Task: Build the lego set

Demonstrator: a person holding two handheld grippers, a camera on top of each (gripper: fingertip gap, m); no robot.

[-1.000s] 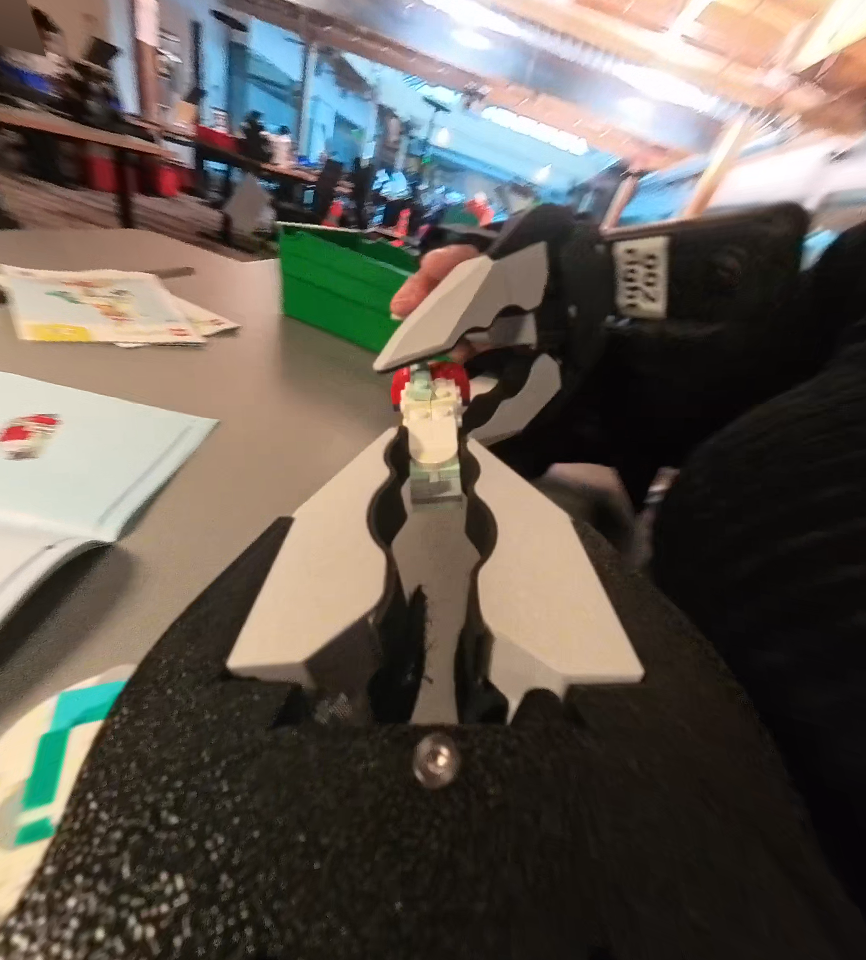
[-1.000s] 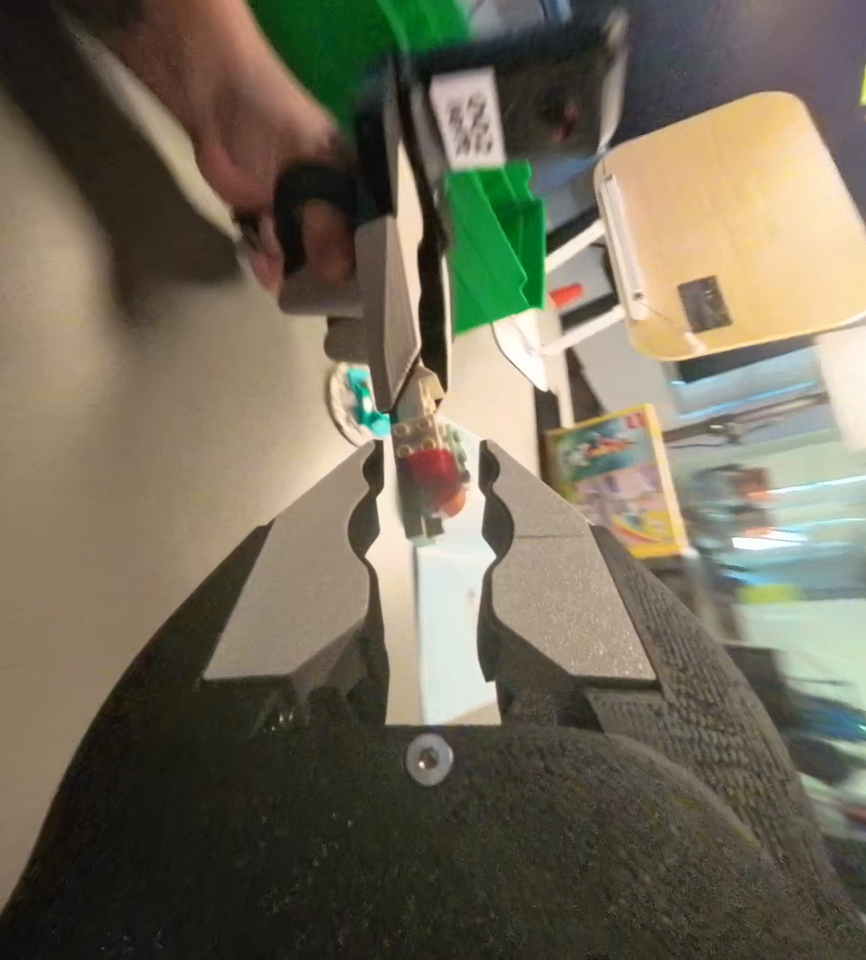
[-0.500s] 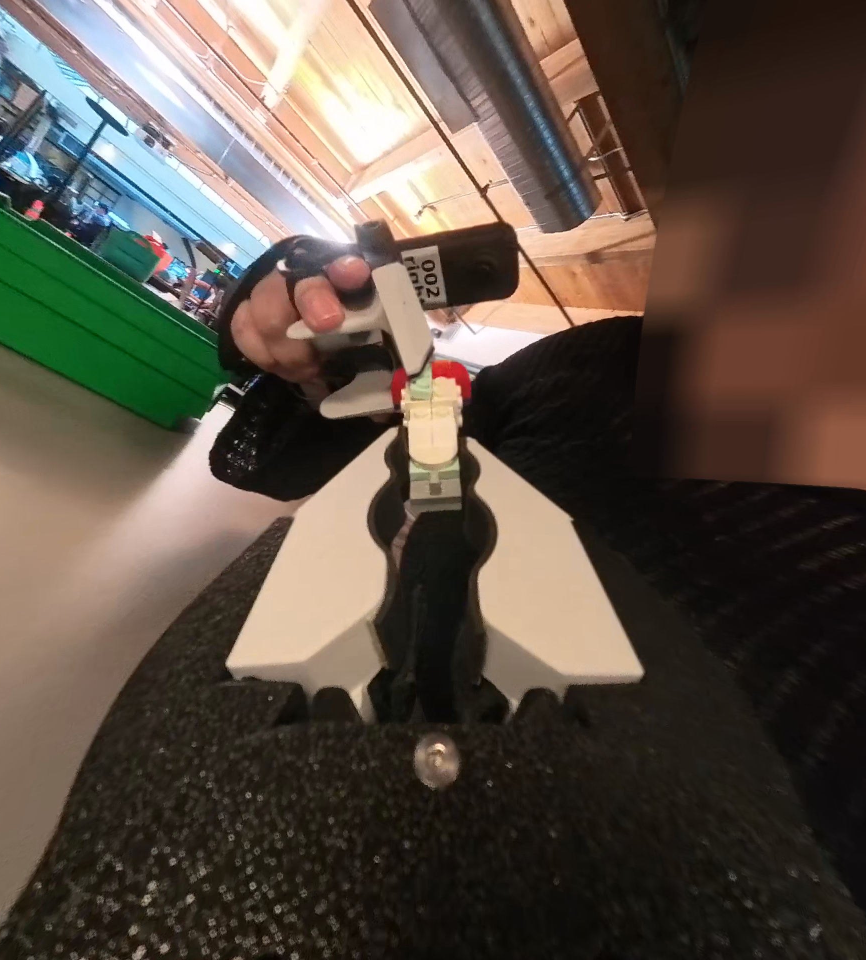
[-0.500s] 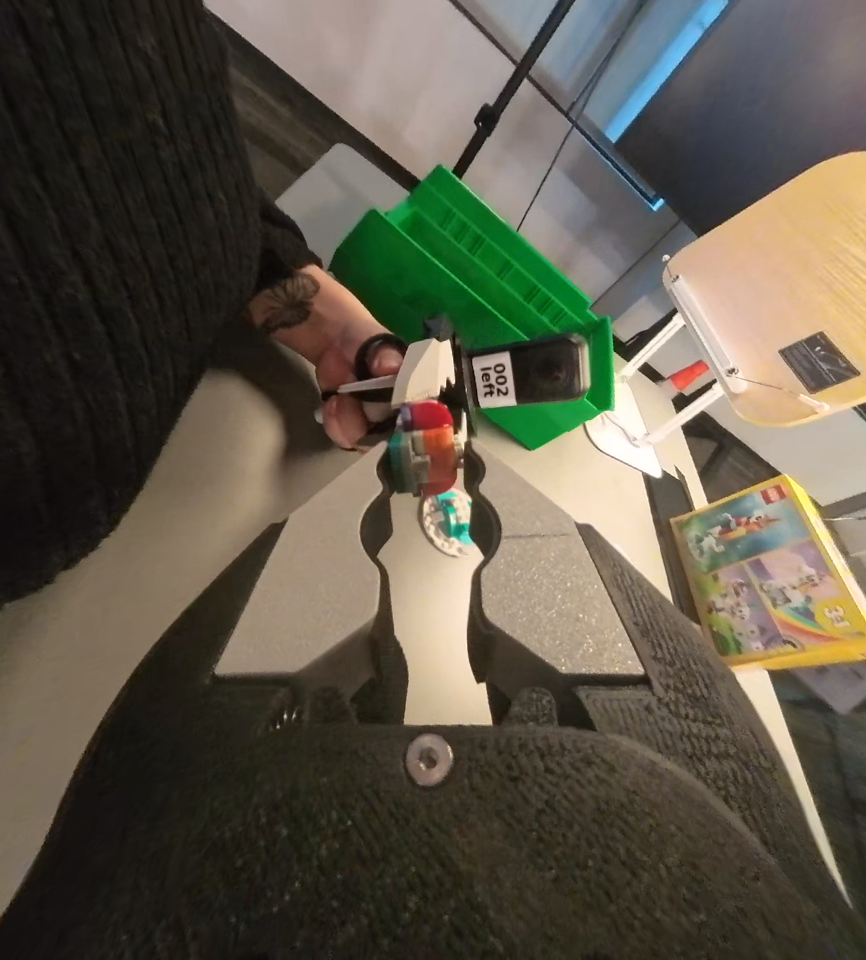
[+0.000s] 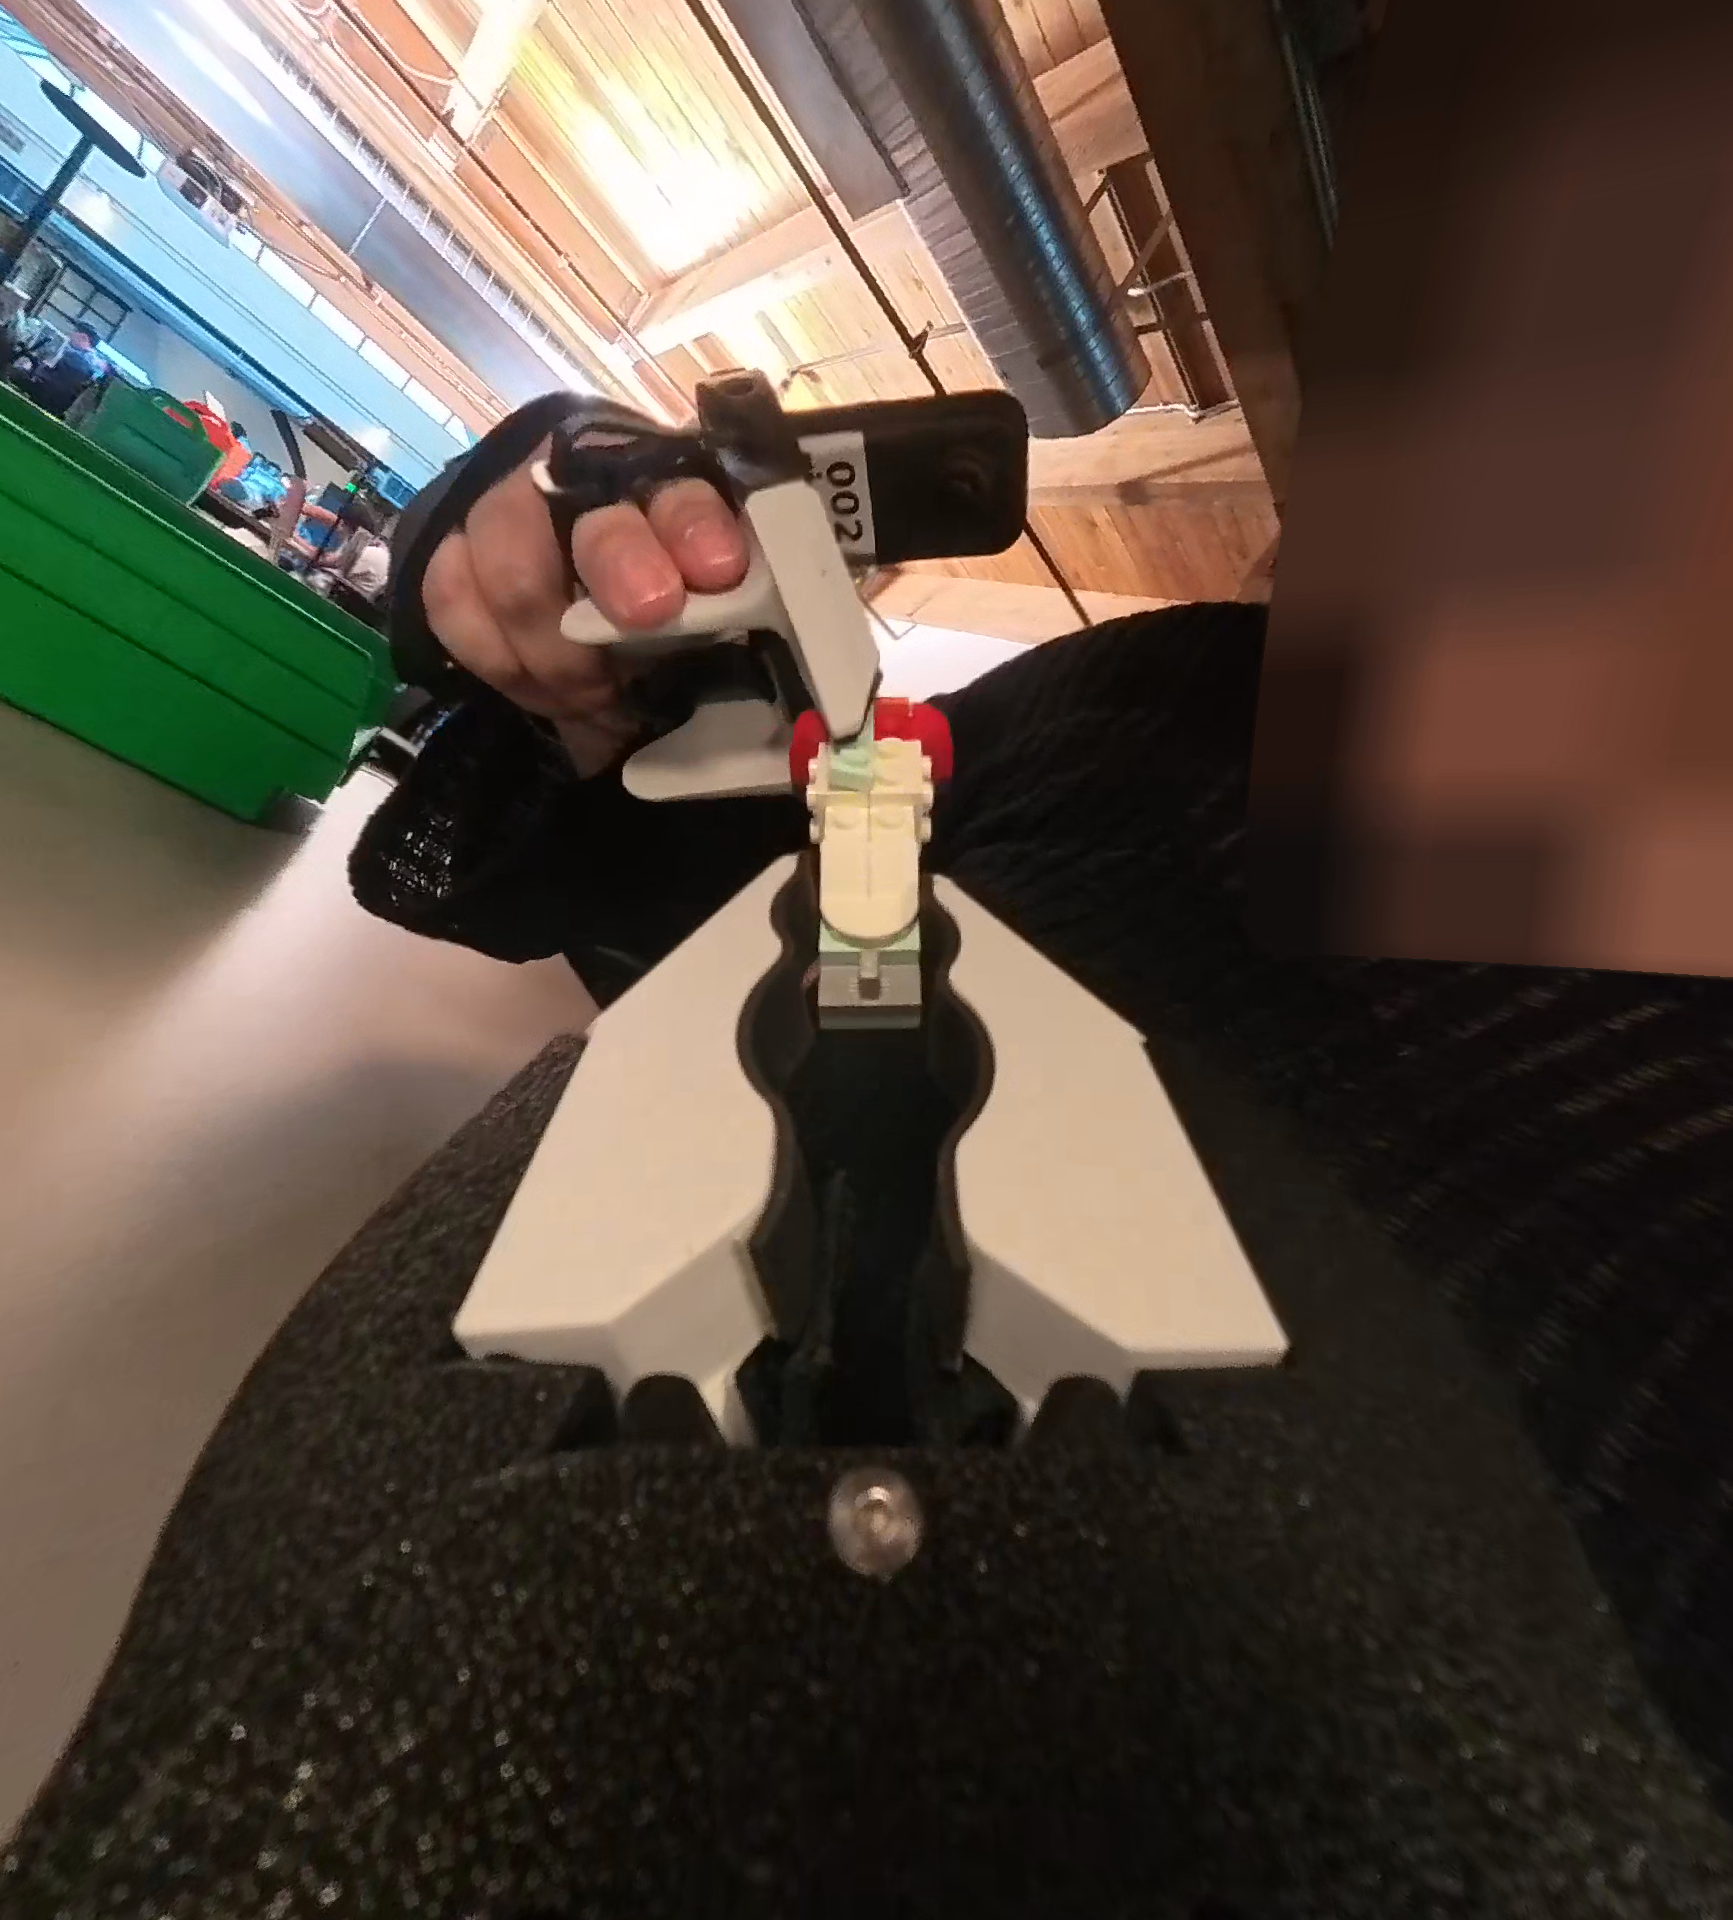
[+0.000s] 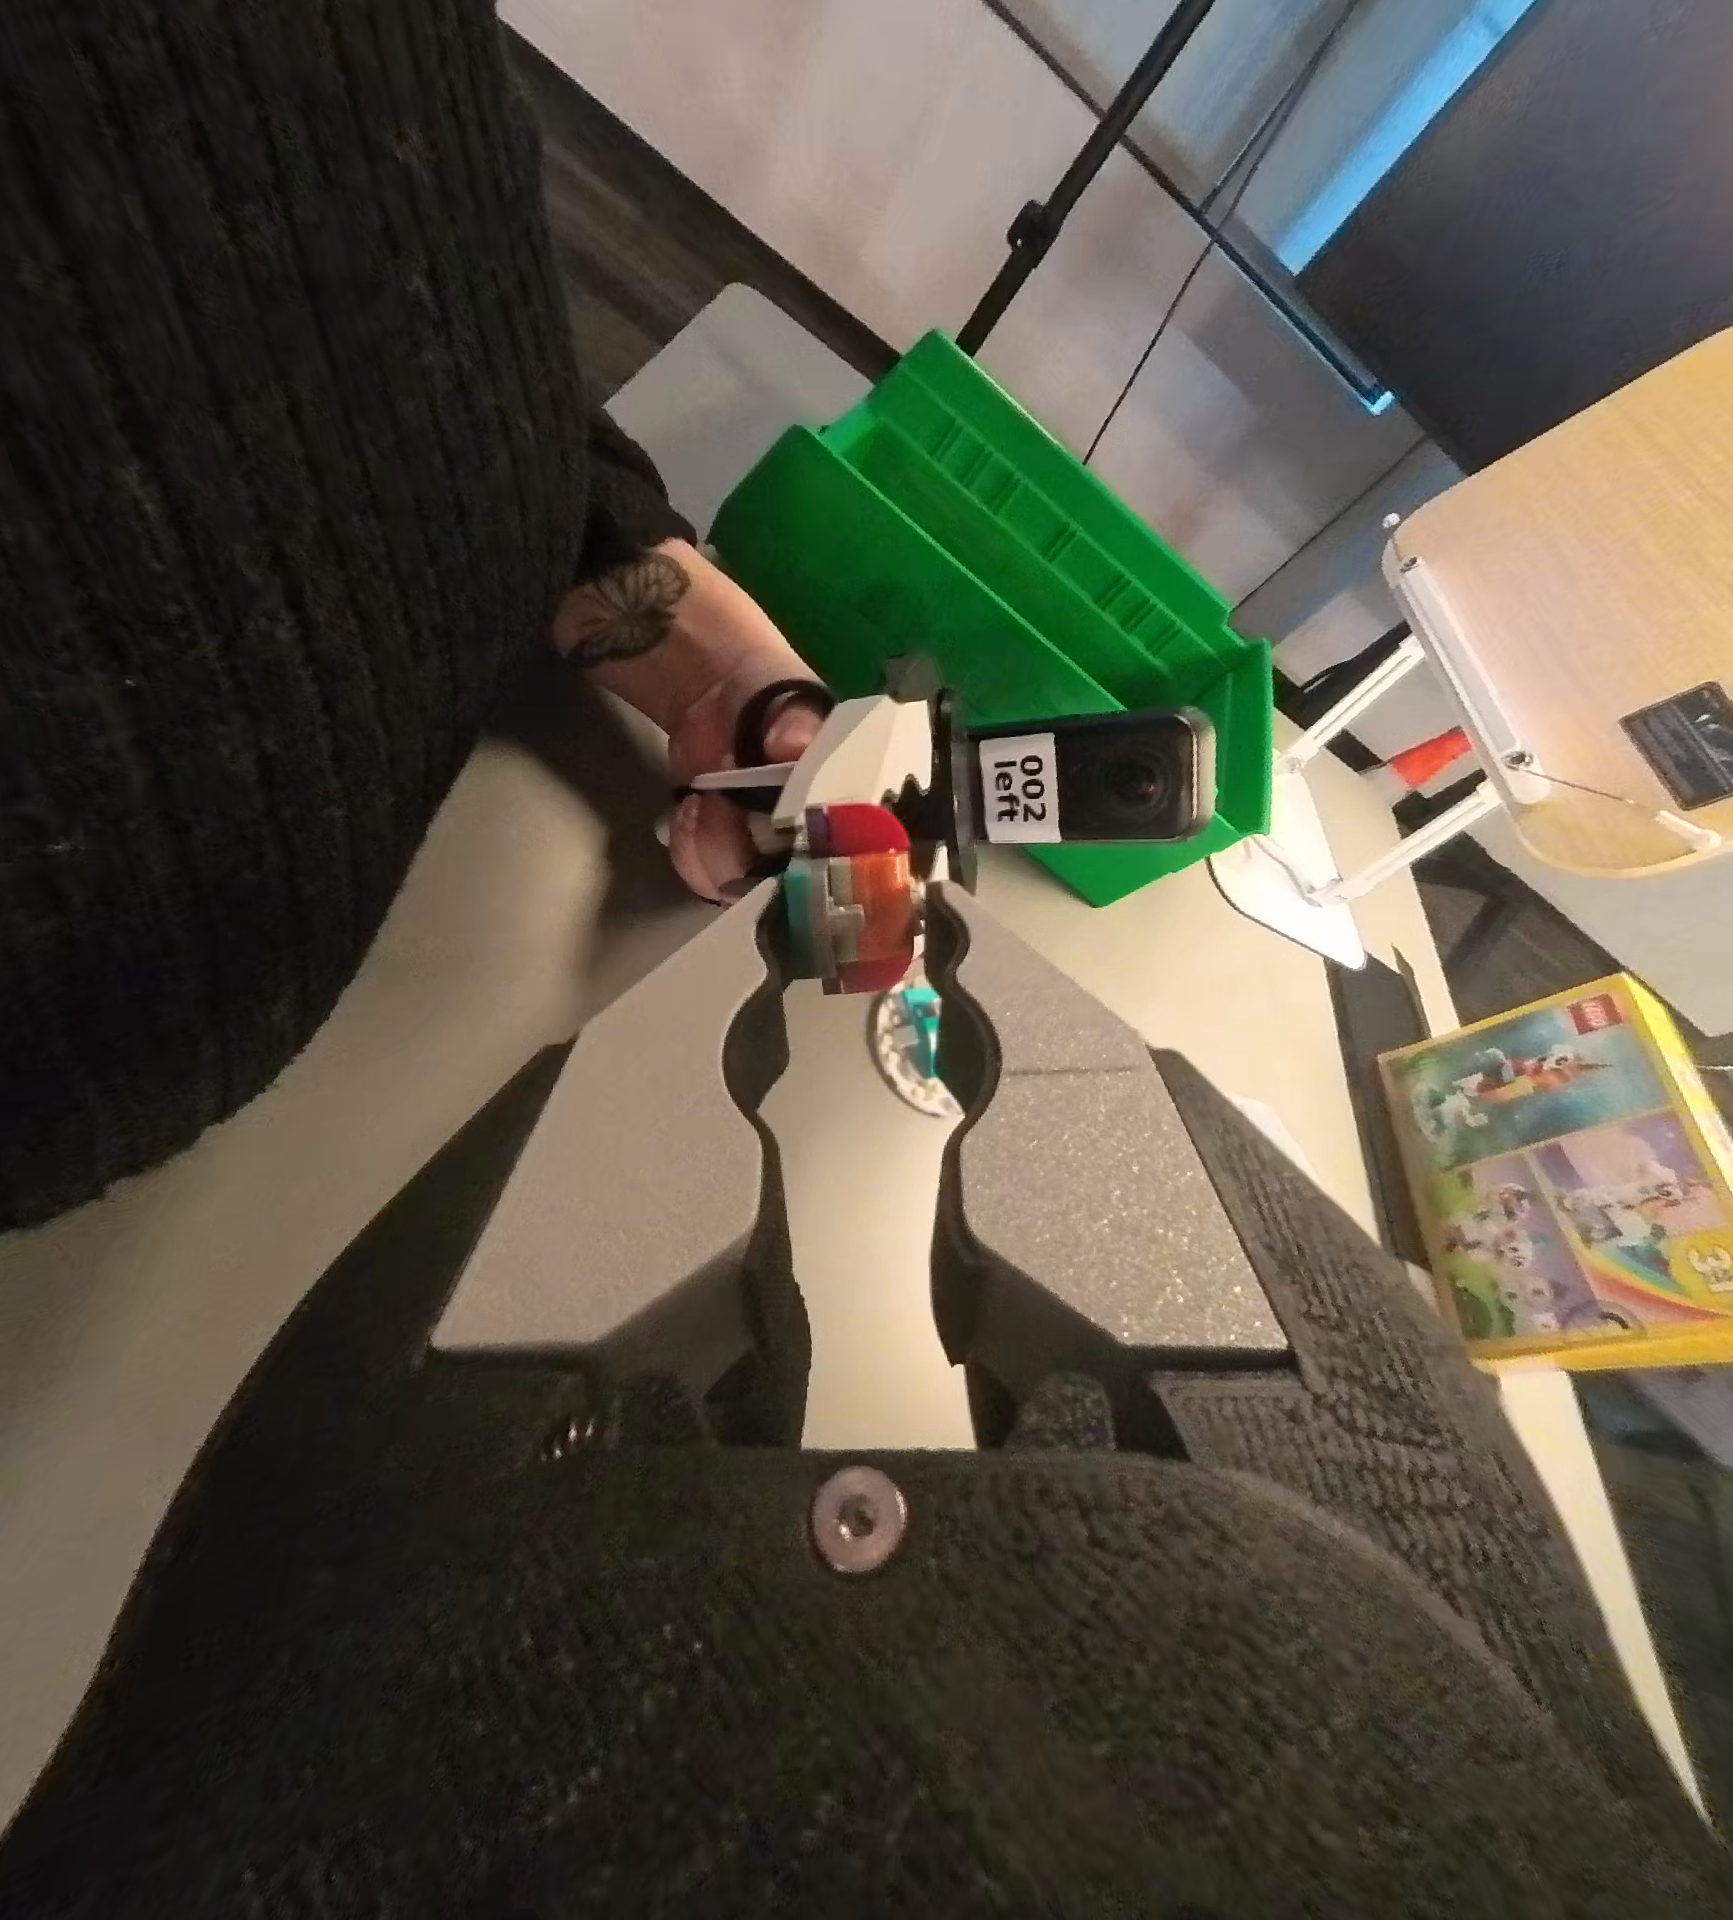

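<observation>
Item: partly built lego model [image 5: 872, 862], held off the bench [image 5: 114, 935] between two hand-held claws, close to the person's dark knitted sweater [image 5: 1464, 1195]. Left to right in the left wrist view: green bin [image 5: 93, 613] at the far edge; the person's hand [image 5: 571, 582] working the right claw [image 5: 820, 743], whose white fingers [image 5: 810, 582] come in from the upper left; the model at centre; the sweater at right. Change since a second ago: the bench with its booklets has dropped out of this view and ceiling beams fill the top, so both claws have been raised and tipped toward the person; the right claw, then wide apart around the model, has narrowed onto its red and orange end. Judged meaning: the model is being steadied at both ends, probably to press or adjust a piece there rather than to fetch a new one. Left claw [image 5: 867, 935]: clenched on the model's grey and pale green base. Right claw in its own view [image 6: 846, 914]: fingers at either side of the red, orange and teal end [image 6: 846, 914], apparently gripping it, though contact on the right side is not plain. Orientation: the long axis runs straight out along the left claw's fingers, white middle section first, red end pointing away toward the right claw. Also in the right wrist view: round teal-marked disc [image 6: 914, 1049] on the bench, yellow set box [image 6: 1589, 1174] at right.
</observation>
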